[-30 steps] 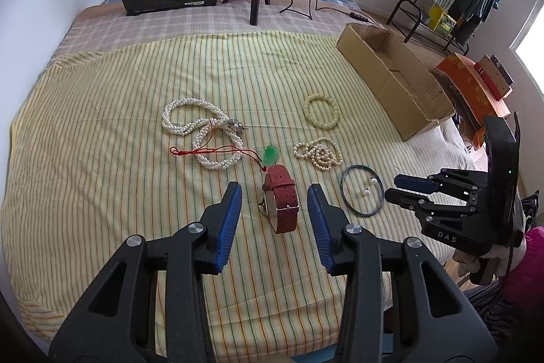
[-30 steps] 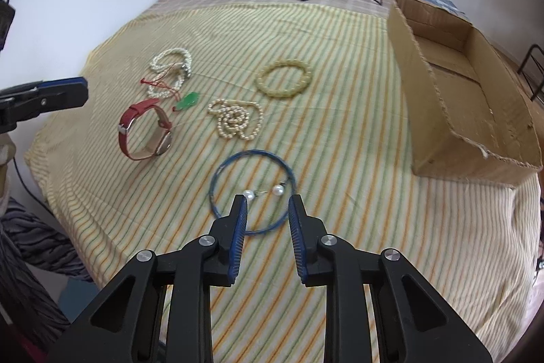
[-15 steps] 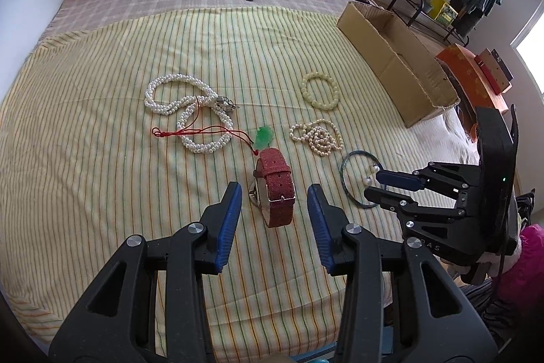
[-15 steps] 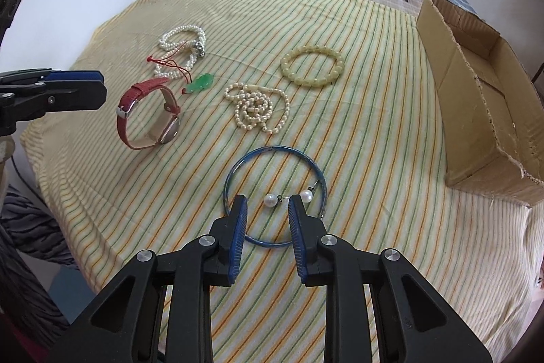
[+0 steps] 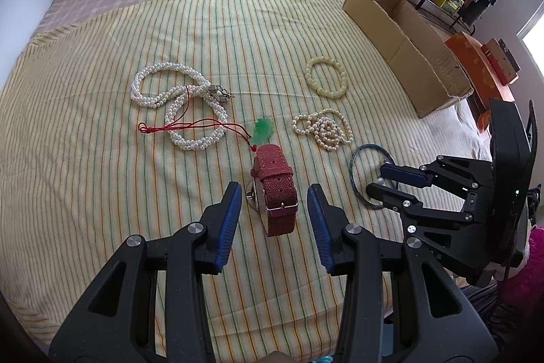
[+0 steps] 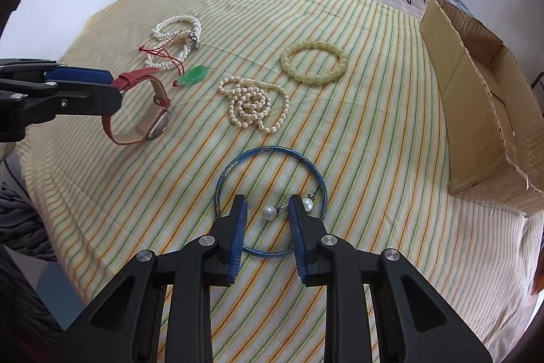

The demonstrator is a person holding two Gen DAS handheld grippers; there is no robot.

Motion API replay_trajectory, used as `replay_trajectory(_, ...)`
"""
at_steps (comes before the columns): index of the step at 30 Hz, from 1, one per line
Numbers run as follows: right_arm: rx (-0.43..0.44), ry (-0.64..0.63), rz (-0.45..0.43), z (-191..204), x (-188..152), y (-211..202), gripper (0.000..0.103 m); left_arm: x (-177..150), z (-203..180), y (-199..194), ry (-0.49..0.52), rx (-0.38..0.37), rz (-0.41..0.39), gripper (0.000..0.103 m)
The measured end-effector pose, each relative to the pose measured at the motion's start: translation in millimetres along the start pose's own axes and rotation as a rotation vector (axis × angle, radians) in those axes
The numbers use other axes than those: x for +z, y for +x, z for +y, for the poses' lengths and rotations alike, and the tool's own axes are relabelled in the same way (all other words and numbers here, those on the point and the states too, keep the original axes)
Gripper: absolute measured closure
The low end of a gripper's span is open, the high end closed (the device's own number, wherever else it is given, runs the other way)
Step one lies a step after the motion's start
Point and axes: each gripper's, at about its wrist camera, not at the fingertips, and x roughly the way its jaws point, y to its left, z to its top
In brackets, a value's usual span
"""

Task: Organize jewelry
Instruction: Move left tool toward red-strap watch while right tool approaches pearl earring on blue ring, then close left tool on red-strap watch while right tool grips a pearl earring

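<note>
On a bed spread with a yellow striped cloth [image 6: 374, 91], two hand-held grippers close in on scattered jewelry bound, by the look of it, for the open brown cardboard box [image 6: 482, 111] at far right.

At left, the left gripper [image 5: 273, 204] hangs with its blue-padded jaws spread wide and empty on either side of a red fabric-strap wristwatch [image 5: 274, 189]. The watch stands on edge as a loop; from the left wrist view its strap runs straight away from the gripper, along the line of the fingers, so the jaws bracket the band across its width and a plain squeeze should take it. Whether the pads have dropped low enough to meet the strap cannot be told.

Beyond the watch lie a twisted white pearl rope necklace [image 5: 176, 104], a green jade pendant on red cord [image 5: 263, 131], a small heap of cream seed-pearl strand [image 6: 253, 104] and a pale yellow beaded bracelet [image 6: 314, 65], all untouched.

Further right, the right gripper [image 6: 267, 210] sits partly open, holding nothing, its tips inside a thin blue bangle [image 6: 272, 203] lying flat on the cloth. A white pearl stud earring [image 6: 268, 212] rests between the fingers, clear of both pads; its twin [image 6: 307, 204] lies just outside the right finger. The right gripper is the nearer one to the box.
</note>
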Motion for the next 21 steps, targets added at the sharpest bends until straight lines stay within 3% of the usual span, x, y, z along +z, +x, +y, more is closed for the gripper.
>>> replay_trajectory(3, 0.001, -0.002, -0.003, 0, 1, 1, 0.080, 2, 2, 5, -0.005, 0.009, 0.009, 0.062)
replay_trajectory(8, 0.006, -0.015, -0.006, 3, -1, 1, 0.092, 2, 5, 12, -0.014, 0.013, 0.021, 0.063)
replay_trajectory(11, 0.012, -0.008, -0.008, 2, -1, 1, 0.094, 3, 7, 14, -0.017, 0.011, 0.029, 0.079)
replay_trajectory(13, 0.017, -0.004, -0.009, 1, -1, 0, 0.094, 2, 8, 13, -0.016, 0.008, 0.025, 0.084)
replay_trajectory(21, 0.030, 0.004, -0.029, -1, -1, -8, 0.095, 0, 9, 7, -0.015, 0.008, -0.001, 0.084)
